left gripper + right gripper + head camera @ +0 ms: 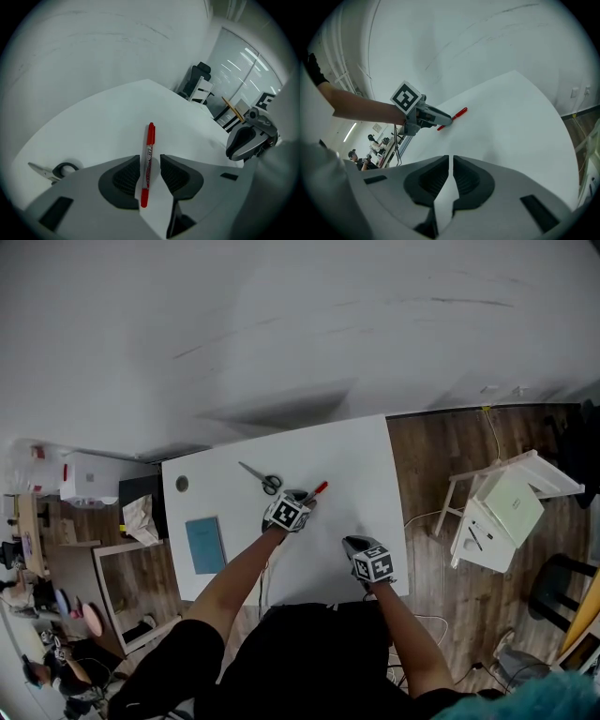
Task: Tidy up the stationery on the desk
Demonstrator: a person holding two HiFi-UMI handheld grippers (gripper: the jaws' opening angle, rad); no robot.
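Partly hidden under the left claw [303, 499], whose jaws are narrowly parted astride it, a red marker pen [147, 161] lies on the white bench [361, 451]; the outstretched right claw [350, 541] is closed, empty.

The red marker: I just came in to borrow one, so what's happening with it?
A person works at the white desk with a claw in each hand. The left claw straddles the red marker, a sliver of desk showing beside it, so it seems not yet clamped. The right claw is shut and empty. Scissors and a blue notebook lie farther left.
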